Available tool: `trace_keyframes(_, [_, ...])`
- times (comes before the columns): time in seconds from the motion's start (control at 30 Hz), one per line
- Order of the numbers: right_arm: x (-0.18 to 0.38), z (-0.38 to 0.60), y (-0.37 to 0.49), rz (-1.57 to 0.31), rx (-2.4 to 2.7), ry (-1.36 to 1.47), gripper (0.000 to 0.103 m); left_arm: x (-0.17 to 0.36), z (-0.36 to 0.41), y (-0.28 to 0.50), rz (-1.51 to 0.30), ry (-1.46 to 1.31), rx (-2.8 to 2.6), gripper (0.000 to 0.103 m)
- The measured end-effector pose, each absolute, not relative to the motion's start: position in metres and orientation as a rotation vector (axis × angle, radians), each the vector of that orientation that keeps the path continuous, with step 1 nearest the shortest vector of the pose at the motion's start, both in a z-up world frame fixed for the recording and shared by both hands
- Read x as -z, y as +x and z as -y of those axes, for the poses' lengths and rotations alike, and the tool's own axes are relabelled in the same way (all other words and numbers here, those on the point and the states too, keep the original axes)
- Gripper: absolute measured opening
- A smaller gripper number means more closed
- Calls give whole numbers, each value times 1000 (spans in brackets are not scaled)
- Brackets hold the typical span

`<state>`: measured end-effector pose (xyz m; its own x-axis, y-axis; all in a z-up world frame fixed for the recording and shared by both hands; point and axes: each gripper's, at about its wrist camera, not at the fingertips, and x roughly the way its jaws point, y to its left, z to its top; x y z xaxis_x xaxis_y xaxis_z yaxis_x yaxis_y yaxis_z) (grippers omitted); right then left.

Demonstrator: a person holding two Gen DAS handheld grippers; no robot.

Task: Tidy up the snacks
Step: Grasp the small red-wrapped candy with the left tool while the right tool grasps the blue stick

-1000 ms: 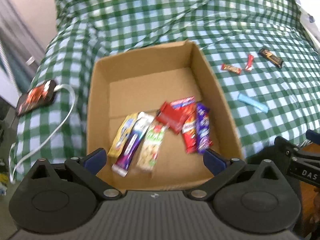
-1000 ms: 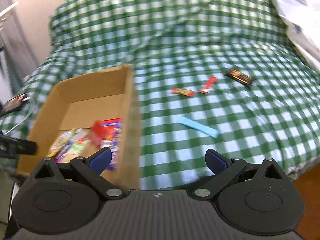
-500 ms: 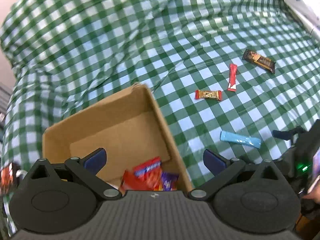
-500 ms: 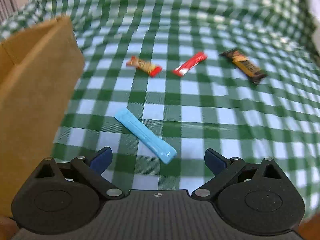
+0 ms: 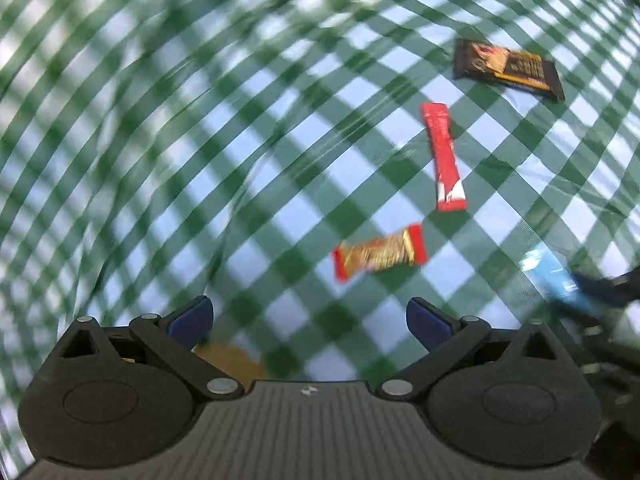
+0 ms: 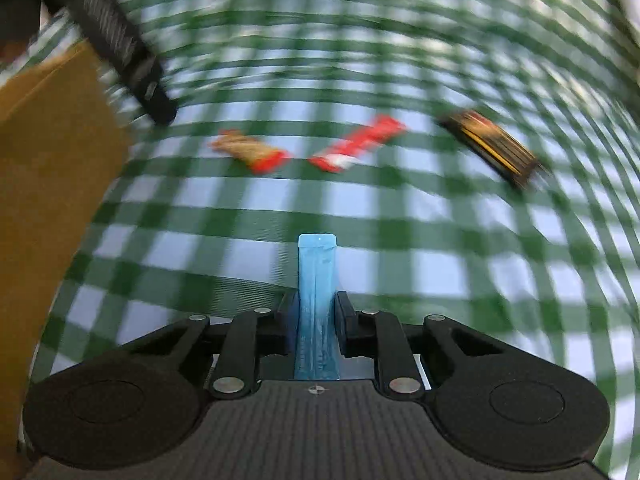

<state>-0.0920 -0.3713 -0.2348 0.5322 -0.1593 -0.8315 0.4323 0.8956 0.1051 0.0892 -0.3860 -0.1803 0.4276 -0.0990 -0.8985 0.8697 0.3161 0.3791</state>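
My right gripper (image 6: 316, 312) is shut on a light blue snack stick (image 6: 317, 276), which points forward above the green checked cloth. My left gripper (image 5: 310, 320) is open and empty, just short of a gold and red candy bar (image 5: 380, 256). Beyond it lie a red stick (image 5: 444, 156) and a dark brown bar (image 5: 508, 70). The same three show in the right wrist view: the candy bar (image 6: 252, 152), the red stick (image 6: 356, 144), the brown bar (image 6: 492, 148). The blue stick also shows at the left wrist view's right edge (image 5: 556, 280).
The cardboard box wall (image 6: 52, 200) stands close at the left of the right wrist view; a corner of it shows under the left gripper (image 5: 232, 360). The left gripper's body (image 6: 120, 52) crosses the upper left. The checked cloth (image 5: 200, 120) covers everything else.
My right gripper has closed on the blue stick and lifted it. My left gripper has moved away from the box, forward over the cloth to the gold and red candy bar.
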Motion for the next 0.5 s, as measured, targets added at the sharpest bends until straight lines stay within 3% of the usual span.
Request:
trace_keyframes(0.17, [237,395,-109,-944,423,397,20,218,418,96,-887,1137,817,98])
trace_keyframes(0.2, [238,397,-109,-940,425,413,20,224,421,97,-894,1147,821,82])
trace_keyframes(0.23, [239,398,-109,-937,427,422,20,228,423,99,-921,1147,832,56])
trace_keyframes(0.3, [241,398,-108,-933,430,418,20,228,424,102,-970,1105,843,29])
trace_keyframes(0.4, [242,397,-114,-921,438,410,19,221,417,101,-999,1031,833,21])
trace_keyframes(0.5, [235,396,-117,-911,480,433,15,198,396,103,-1071,883,831,20])
